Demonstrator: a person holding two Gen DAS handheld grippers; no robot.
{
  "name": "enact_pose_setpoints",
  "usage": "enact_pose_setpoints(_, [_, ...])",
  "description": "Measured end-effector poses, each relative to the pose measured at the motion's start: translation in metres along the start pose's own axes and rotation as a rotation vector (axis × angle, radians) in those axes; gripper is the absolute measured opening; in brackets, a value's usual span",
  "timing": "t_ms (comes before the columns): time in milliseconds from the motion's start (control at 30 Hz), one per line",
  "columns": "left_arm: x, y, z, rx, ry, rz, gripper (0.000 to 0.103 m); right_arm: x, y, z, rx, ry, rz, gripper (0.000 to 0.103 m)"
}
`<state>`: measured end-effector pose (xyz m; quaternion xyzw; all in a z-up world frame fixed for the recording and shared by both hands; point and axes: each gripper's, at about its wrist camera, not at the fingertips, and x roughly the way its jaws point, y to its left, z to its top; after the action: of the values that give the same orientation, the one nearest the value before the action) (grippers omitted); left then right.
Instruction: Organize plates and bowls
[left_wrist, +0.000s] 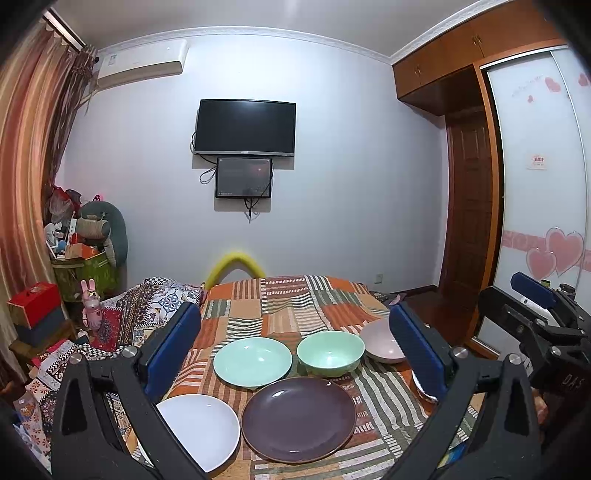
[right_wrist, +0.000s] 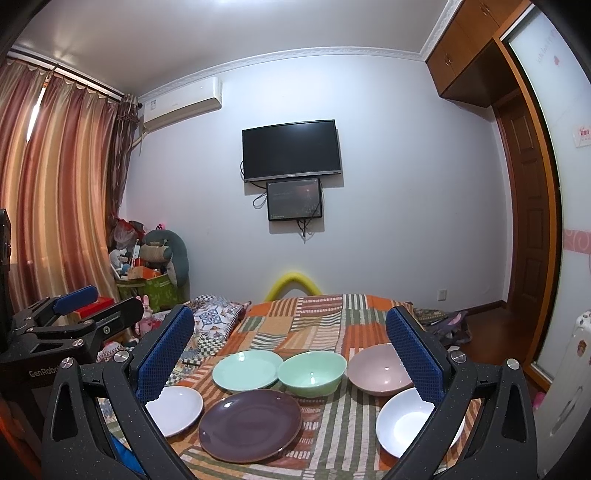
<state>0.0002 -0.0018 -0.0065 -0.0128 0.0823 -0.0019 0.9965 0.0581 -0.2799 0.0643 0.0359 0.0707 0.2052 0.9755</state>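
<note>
Both tongs spread wide and holding nothing, hovering above the near edge of a bed under a patchwork bedspread of orange, green and striped patches.

Left tongs: blue-padded fingers framing the crockery from either side, touching none of it. Right tongs: same wide stance, blue pads clear of every dish; also visible at the right edge of the left wrist view, beside the bed.

On the bedspread, six pieces, all upright and unstacked:
- Dark purple plate nearest, in the middle.
- White plate just left of it, partly hidden behind the left finger.
- Mint green plate behind those two, close to the purple plate's rim.
- Mint green bowl just right of the green plate, almost touching it.
- Pink bowl to the right of the green bowl, near but apart.
- White bowl in front of the pink bowl, at the right, partly covered by the right finger in the right wrist view.

Beyond the bed: dark television on a pale wall, smaller screen mounted just below it, striped curtains at the left.
</note>
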Motion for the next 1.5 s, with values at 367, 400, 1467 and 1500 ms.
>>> enact_pose_setpoints(367, [-0.001,0.0,0.0,-0.003,0.0,-0.003,0.103,0.0,-0.001,-0.002,0.004,-0.001,0.003,0.103])
enact_pose_setpoints(400, [-0.001,0.0,0.0,-0.003,-0.001,-0.002,0.103,0.0,-0.001,-0.002,0.004,-0.002,0.003,0.103])
enact_pose_setpoints(1467, [0.006,0.004,-0.007,-0.009,0.027,-0.008,0.103,0.009,-0.001,-0.015,-0.002,0.034,0.029,0.103])
enact_pose_setpoints(1500, [0.009,0.004,-0.009,-0.009,0.038,-0.008,0.103,0.01,-0.002,-0.016,0.001,0.041,0.03,0.103])
